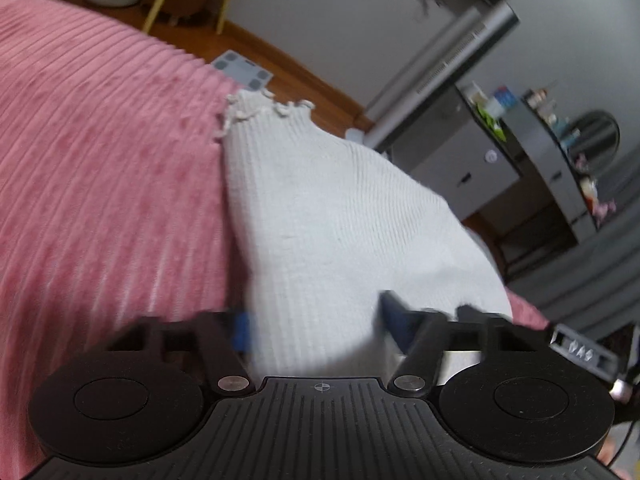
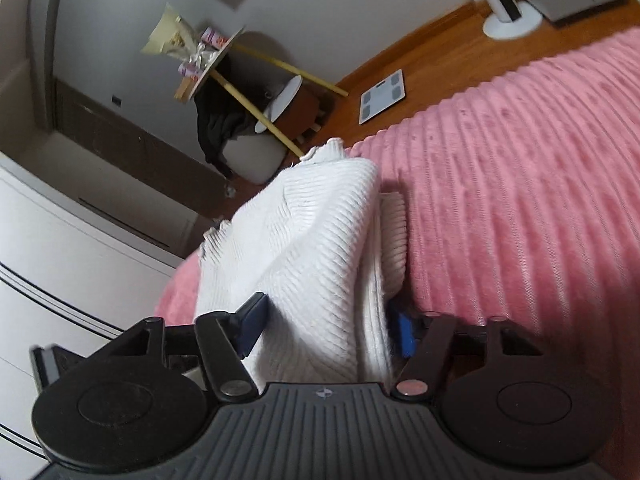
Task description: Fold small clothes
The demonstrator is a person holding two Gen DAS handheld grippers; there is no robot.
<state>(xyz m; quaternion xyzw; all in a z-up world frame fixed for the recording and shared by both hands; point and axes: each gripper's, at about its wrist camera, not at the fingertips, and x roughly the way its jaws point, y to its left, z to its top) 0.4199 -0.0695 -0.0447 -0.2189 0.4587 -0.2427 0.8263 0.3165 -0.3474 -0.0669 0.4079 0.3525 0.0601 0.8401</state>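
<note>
A white ribbed knit garment (image 1: 320, 200) lies on a pink corduroy bedspread (image 1: 100, 180), its frilled hem at the far end. In the left wrist view my left gripper (image 1: 318, 326) has the near end of the cloth filling the gap between its blue pads (image 1: 240, 332), and both pads touch it. In the right wrist view the same garment (image 2: 320, 240) is bunched and folded over itself, lifted off the bedspread (image 2: 520, 200). My right gripper (image 2: 326, 328) is shut on this thick bunch, with one blue pad (image 2: 254, 320) pressed into each side.
The bed's edge runs just behind the garment, with wooden floor beyond. A grey bathroom scale (image 2: 382, 96) lies on the floor. A tilted-looking side table (image 2: 216, 64) with yellow legs and a white stool stand near the wall. A grey cabinet (image 1: 460, 168) stands at the right.
</note>
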